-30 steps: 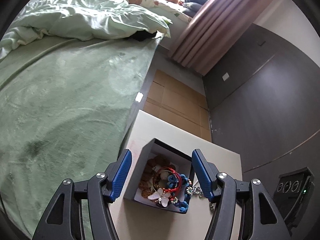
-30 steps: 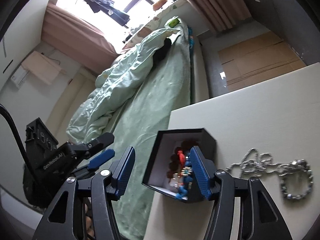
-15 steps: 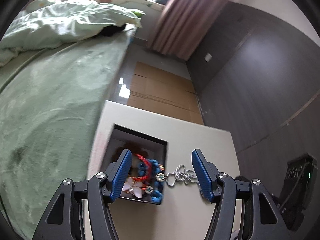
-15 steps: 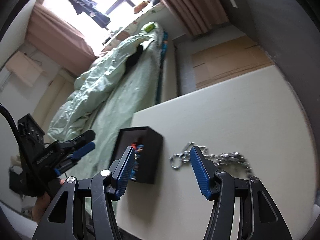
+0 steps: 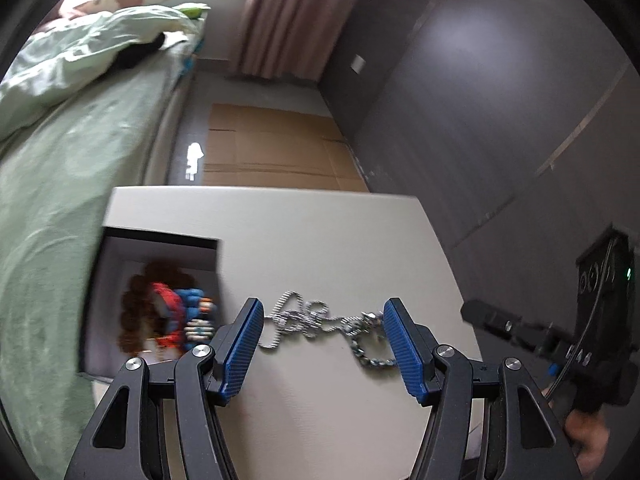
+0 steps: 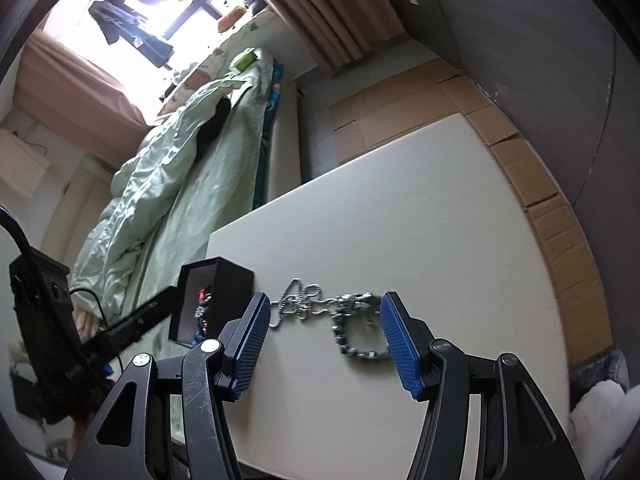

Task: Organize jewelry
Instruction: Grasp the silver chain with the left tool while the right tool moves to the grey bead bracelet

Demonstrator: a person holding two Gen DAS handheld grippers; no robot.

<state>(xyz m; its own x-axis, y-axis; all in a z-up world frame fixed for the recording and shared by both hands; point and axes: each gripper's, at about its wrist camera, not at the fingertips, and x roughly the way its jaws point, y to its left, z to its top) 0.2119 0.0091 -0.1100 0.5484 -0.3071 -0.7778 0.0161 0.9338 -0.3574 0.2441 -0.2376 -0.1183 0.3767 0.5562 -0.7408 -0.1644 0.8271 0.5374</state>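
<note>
Silver chain [image 5: 316, 320] [image 6: 320, 306]: a tangle of fine beaded strand at its left end, joined by a clasp cluster to a heavier loop of chunky links [image 5: 370, 356] [image 6: 362, 346] at its right. It lies flat on the pale surface [image 5: 320, 248] [image 6: 420, 220], just to the right of the jewelry box [image 5: 160, 300] [image 6: 212, 304]. The box is black outside and white inside, open-topped, and holds a blurred heap of brown beads, red cord and blue beads. It stands near the surface's left edge, beside the green bed [image 5: 52, 200] [image 6: 172, 184].

My left tongs [image 5: 324, 344] hang above the chain, blue pads parted about halfway, gripping nothing. My right tongs [image 6: 324, 342] frame the same chain, likewise half open and empty. Flattened cardboard [image 5: 272, 148] [image 6: 460, 104] covers the floor beyond the surface.
</note>
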